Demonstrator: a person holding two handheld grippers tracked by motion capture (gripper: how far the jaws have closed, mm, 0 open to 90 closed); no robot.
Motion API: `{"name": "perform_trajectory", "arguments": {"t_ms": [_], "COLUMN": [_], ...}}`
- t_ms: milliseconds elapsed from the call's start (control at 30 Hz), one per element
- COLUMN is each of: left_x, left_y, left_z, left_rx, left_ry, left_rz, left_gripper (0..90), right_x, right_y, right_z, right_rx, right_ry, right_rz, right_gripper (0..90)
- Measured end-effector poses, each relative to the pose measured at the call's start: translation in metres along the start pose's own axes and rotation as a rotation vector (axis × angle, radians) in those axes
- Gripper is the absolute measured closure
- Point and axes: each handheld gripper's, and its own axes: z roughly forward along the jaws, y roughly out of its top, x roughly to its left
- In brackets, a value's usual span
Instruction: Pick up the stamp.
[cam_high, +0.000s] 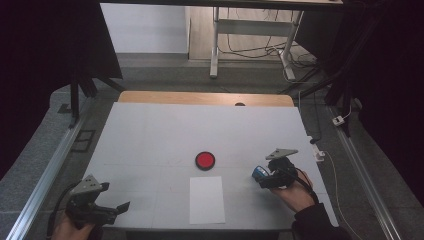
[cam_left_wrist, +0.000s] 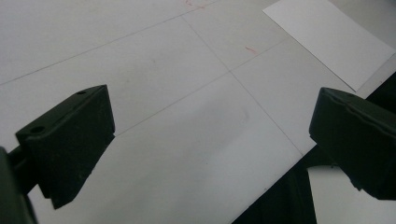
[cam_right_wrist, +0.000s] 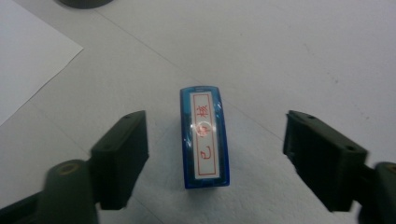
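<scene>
**One stamp between open jaws**

One blue stamp (cam_right_wrist: 204, 136), one red ink pad (cam_high: 205, 160), one white paper sheet (cam_high: 207, 199), all on the table (cam_high: 150, 135). The right gripper (cam_right_wrist: 215, 149) has its jaws spread wide; the stamp lies between them, touching neither, label upward. The left gripper (cam_left_wrist: 210, 140) is also spread, holding nothing, with the sheet's corner beyond its right jaw.

The high view looks forward and down over the whole table (cam_high: 150, 130). Each gripper view rides low, close to the tabletop, looking along its jaws. All three share the paper (cam_high: 207, 199) (corners only, up close).
</scene>
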Motion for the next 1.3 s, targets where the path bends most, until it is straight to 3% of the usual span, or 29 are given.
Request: {"name": "perform_trajectory", "arguments": {"t_ms": [133, 567, 933, 1300], "left_x": [-0.0002, -0.0004, -0.0006, -0.0007], "left_y": [0.0001, 0.0004, 0.0005, 0.0004], "left_z": [0.0002, 0.0005, 0.0007, 0.0009], "left_rx": [0.002, 0.007, 0.009, 0.008], "left_ry": [0.001, 0.0, -0.001, -0.001], "left_rz": [0.002, 0.005, 0.007, 0.007], "left_gripper": [0.8, 0.8, 0.9, 1.0], "right_x": [-0.0005, -0.0009, -0.0042, -0.006], "right_y": [0.0016, 0.0053, 0.0057, 0.0065], "right_z": [0.0007, 0.0007, 0.0004, -0.0049], "right_rx": [0.021, 0.028, 0.034, -0.003], "right_ry": [0.026, 0.06, 0.082, 0.085], "right_rz": [-0.018, -0.035, -0.017, -0.001], "right_gripper": [41.1, 68.4, 70.0, 70.1]}}
